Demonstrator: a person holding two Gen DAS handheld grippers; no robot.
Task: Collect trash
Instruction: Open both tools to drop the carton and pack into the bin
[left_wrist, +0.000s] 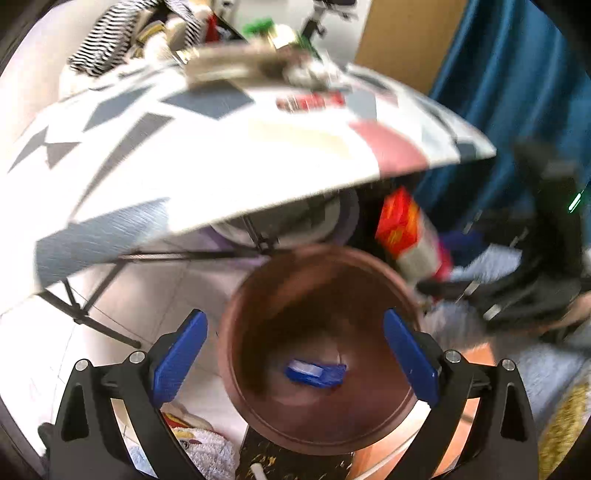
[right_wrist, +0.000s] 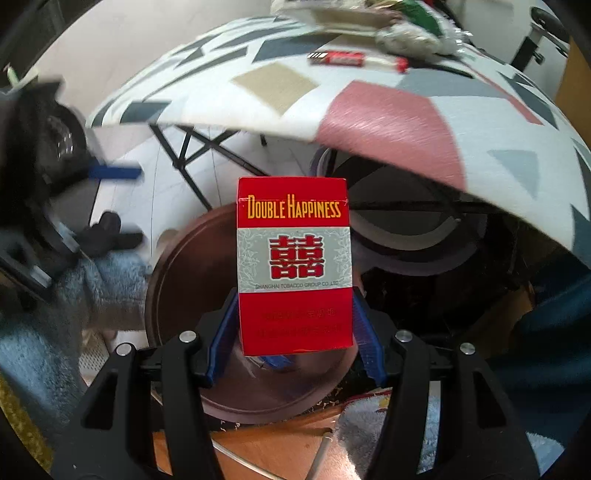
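Under the patterned tablecloth's edge, a brown round bin (left_wrist: 317, 350) stands on a pale tiled floor amid towels and clutter. Table (right_wrist: 388, 110): folding type, with a red wrapper (right_wrist: 341, 58) and crumpled litter (right_wrist: 410, 35) not yet collected. Bin contents: one blue packet (left_wrist: 316, 373), already deposited. Left gripper (left_wrist: 295, 358): jaws spread wide above the bin, nothing between them. Right gripper (right_wrist: 295, 339): clamped on a red cigarette pack (right_wrist: 293, 266), held upright over the bin rim, not yet dropped. Judgement: task partly complete.
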